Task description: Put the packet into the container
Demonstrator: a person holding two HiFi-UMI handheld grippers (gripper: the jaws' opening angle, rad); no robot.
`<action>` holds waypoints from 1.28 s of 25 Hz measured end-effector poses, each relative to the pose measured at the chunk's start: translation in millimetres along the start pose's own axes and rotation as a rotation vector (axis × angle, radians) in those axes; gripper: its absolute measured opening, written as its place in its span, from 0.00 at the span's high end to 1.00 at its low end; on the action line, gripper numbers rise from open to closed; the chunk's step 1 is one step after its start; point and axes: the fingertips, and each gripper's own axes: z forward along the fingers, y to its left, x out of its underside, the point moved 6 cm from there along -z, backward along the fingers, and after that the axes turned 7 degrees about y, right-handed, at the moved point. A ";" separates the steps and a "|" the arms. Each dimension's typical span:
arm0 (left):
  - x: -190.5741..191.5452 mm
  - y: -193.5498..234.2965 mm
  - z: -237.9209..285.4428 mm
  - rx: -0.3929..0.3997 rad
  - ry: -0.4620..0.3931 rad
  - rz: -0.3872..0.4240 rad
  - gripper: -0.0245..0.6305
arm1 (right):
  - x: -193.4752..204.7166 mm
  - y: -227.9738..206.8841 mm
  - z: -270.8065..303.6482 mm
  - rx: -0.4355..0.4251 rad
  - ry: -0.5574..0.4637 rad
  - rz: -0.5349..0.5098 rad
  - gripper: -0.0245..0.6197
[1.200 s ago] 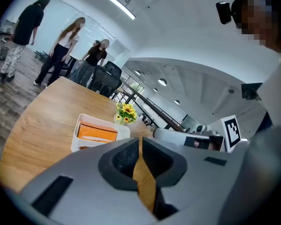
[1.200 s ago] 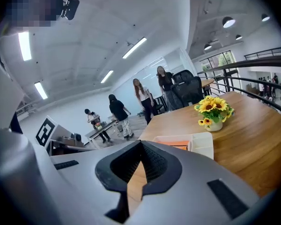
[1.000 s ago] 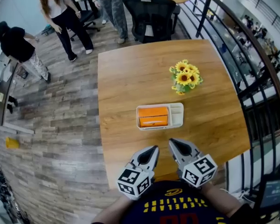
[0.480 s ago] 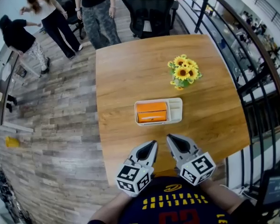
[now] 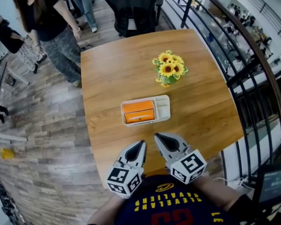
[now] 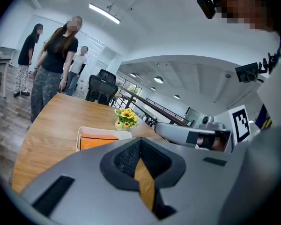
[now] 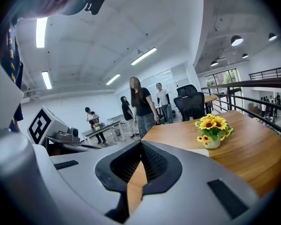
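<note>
An orange packet [image 5: 139, 112] lies in the large left compartment of a white divided container [image 5: 164, 107] in the middle of the wooden table [image 5: 117, 69]. The packet [image 6: 97, 141] and the container's rim [image 6: 103, 131] also show in the left gripper view. My left gripper [image 5: 141, 146] is shut and empty near the table's front edge, short of the container. Beside it my right gripper [image 5: 158, 138] is shut too, nothing between its jaws. In the right gripper view only a white corner of the container [image 7: 200, 151] peeks over the jaws.
A small vase of sunflowers [image 5: 168, 69] stands on the table behind the container. A black railing [image 5: 234, 78] runs along the table's right side. A person [image 5: 51, 27] stands at the table's far left corner, others further back. A black office chair [image 5: 131, 8] sits beyond the far edge.
Both grippers stay where they were, shut. The head view has shifted, so the table sits further left. A person has walked up to the table's far left corner.
</note>
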 end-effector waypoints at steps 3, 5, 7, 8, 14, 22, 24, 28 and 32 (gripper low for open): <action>0.1 5.8 1.9 -0.001 0.003 0.001 0.96 | 2.2 -1.0 5.0 0.005 0.004 -0.001 0.95; 0.5 7.2 -1.6 -0.009 0.005 -0.004 0.96 | 3.7 1.3 6.0 0.006 0.009 -0.001 0.95; 0.2 6.2 -7.1 -0.024 0.011 -0.008 0.96 | 3.9 4.9 4.9 0.004 0.021 -0.002 0.95; -0.1 5.3 -10.2 -0.033 0.014 -0.010 0.96 | 3.3 7.3 4.3 0.000 0.024 0.000 0.95; -1.1 -6.1 -17.9 -0.019 0.031 -0.001 0.96 | -5.2 17.6 -7.7 0.013 0.014 0.023 0.95; 1.9 -9.1 -8.8 -0.001 0.048 0.010 0.96 | -0.1 13.2 -10.8 0.016 0.007 0.009 0.95; 2.6 -10.0 -8.9 0.001 0.052 0.010 0.96 | 0.9 14.0 -12.3 0.014 0.007 0.001 0.95; 4.5 -10.1 -9.7 -0.001 0.055 0.003 0.96 | 2.1 15.5 -12.7 0.009 0.007 -0.003 0.95; 6.4 -9.1 -10.1 -0.008 0.055 -0.005 0.96 | 3.0 15.9 -12.6 0.002 0.015 -0.006 0.95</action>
